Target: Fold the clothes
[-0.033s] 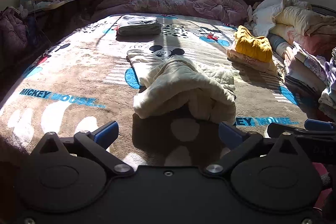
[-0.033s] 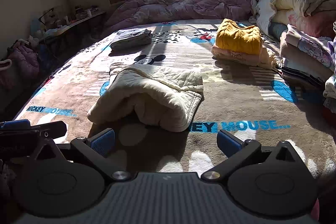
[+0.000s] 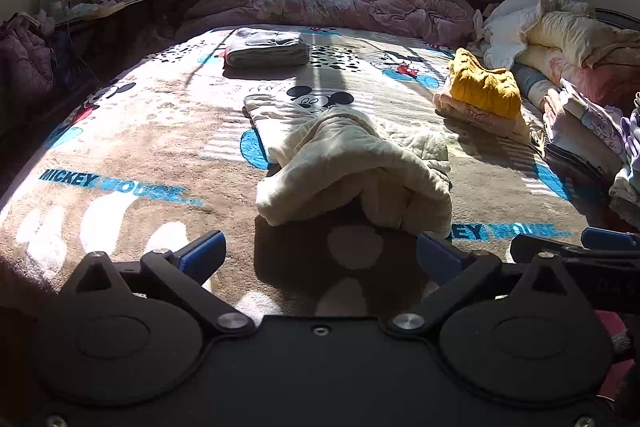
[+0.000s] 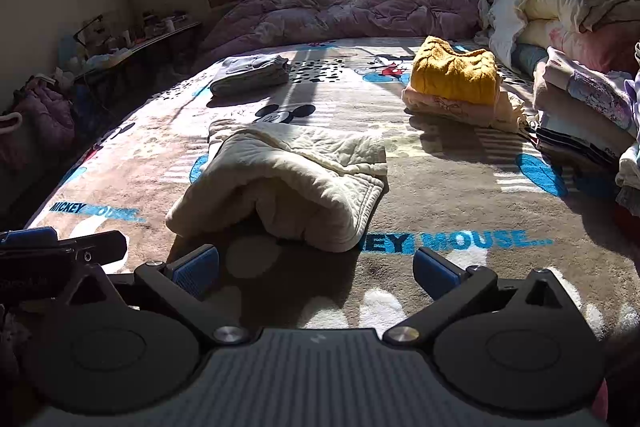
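Nothing had shifted between frames. Both the left gripper (image 3: pixel 318 253) and right gripper (image 4: pixel 316 265) stood wide open, empty, low in frame. At frame centre, the cream quilted garment (image 3: pixel 356 163) lay loosely doubled on the blanket (image 3: pixel 140 131); soft, bulky, likely light. Its stitched edge offered a hold.

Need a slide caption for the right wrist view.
Open right gripper faces a half-folded cream garment on the Mickey Mouse blanket.

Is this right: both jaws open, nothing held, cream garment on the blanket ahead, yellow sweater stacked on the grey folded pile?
Not quite. The yellow sweater sits on a pink folded pile, not the grey folded pile, which lies apart to the left, as the right wrist view shows. The rest holds.
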`<state>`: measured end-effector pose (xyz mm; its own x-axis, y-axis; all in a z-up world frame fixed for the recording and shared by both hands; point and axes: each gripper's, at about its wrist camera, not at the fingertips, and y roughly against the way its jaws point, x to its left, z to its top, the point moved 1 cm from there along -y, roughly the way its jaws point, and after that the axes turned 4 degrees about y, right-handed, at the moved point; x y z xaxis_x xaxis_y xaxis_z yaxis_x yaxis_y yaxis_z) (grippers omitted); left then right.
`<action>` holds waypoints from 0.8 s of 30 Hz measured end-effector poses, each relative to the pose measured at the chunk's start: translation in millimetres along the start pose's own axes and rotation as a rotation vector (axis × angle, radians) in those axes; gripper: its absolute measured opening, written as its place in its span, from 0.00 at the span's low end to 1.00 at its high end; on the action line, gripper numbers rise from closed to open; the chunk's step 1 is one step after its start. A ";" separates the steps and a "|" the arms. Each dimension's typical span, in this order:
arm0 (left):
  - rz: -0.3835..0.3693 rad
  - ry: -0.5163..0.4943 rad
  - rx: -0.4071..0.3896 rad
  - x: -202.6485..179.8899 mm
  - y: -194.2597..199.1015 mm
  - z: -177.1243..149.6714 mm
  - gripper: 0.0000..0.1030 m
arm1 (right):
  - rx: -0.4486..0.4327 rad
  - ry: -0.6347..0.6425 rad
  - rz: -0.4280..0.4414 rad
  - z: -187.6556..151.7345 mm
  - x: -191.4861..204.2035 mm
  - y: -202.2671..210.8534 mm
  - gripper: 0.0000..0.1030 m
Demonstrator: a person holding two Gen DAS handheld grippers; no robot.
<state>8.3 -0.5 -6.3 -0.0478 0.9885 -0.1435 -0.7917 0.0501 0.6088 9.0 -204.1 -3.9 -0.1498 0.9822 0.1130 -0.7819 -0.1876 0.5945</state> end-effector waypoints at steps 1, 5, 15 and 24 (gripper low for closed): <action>0.004 -0.002 -0.001 0.1 -0.3 0.1 1.00 | 0.002 0.005 -0.003 0.3 1.1 -0.5 0.99; 0.022 -0.012 -0.005 0.3 -1.3 0.3 1.00 | 0.009 0.023 -0.017 1.4 5.3 -2.4 0.99; 0.047 -0.022 0.002 0.9 -7.9 0.8 1.00 | 0.018 0.014 -0.001 -2.4 1.8 -16.9 0.99; 0.062 -0.018 0.001 5.5 -11.4 1.8 1.00 | 0.027 0.032 0.003 0.1 8.3 -24.0 0.99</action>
<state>18.2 4.6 -12.6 -0.0857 0.9921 -0.0911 -0.7867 -0.0113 0.6172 26.6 -191.5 -17.2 -0.1717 0.9811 0.0896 -0.7647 -0.1901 0.6157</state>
